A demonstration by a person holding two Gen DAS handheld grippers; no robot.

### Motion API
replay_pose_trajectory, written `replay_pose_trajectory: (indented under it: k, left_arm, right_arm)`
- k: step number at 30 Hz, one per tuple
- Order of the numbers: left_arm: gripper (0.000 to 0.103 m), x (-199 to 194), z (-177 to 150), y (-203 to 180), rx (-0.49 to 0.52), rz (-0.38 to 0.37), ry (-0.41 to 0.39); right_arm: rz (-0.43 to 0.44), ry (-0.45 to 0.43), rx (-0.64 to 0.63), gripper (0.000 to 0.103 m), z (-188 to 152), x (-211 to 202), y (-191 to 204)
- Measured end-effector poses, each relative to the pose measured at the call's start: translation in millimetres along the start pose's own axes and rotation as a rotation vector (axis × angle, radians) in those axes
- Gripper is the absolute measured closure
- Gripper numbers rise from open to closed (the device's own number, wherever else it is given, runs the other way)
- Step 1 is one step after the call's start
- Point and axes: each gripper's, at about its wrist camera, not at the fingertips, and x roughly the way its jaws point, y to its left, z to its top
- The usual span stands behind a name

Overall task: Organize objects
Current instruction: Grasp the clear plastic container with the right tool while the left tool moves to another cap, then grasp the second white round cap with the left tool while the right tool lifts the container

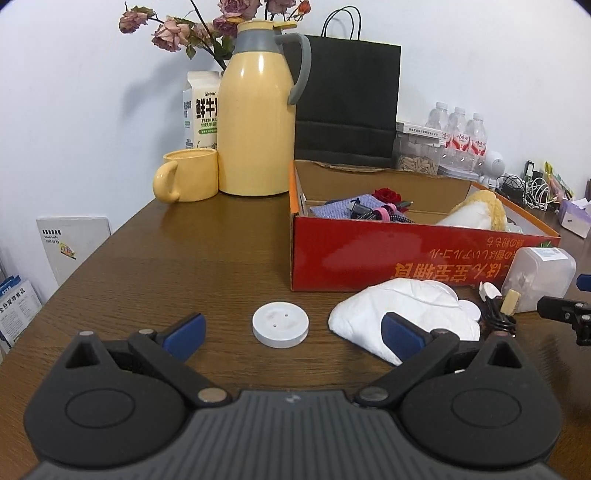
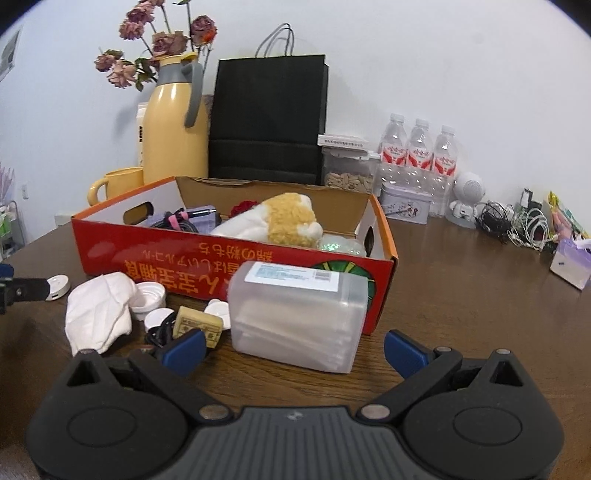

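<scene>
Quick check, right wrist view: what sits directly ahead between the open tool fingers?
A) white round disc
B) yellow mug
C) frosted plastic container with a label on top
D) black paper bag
C: the frosted plastic container lies on the table straight ahead of the right tool, in front of the red box; the fingers are spread and touch nothing.

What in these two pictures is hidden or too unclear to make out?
- Red box floor, both views: hidden by its front wall and the plush toy.
- Milk carton, left wrist view: half covered by the yellow jug.
- Frosted plastic container, right wrist view: contents blurred by cloudy walls.
- Cable tangle, right wrist view: too small to sort.
- Dried flowers, left wrist view: cut off by top edge.
</scene>
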Motion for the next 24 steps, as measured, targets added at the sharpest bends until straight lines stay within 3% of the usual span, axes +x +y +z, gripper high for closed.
replay_pose_trajectory:
  k: [11, 15, 24]
  left_arm:
    - [0.000, 1, 0, 7, -0.057, -0.007, -0.001]
    - [0.000, 1, 0, 8, -0.063, -0.011, -0.001]
    - [0.000, 4, -1, 8, -0.082, 0.000, 0.009]
  right_arm:
    - [-0.048, -0.023, 0.077, 0.003, 18, 19, 5]
    - [-0.089, 0.019, 0.106, 0.022, 22, 35, 9]
    - [-0.056, 0.002, 0.120, 0.022, 18, 34, 8]
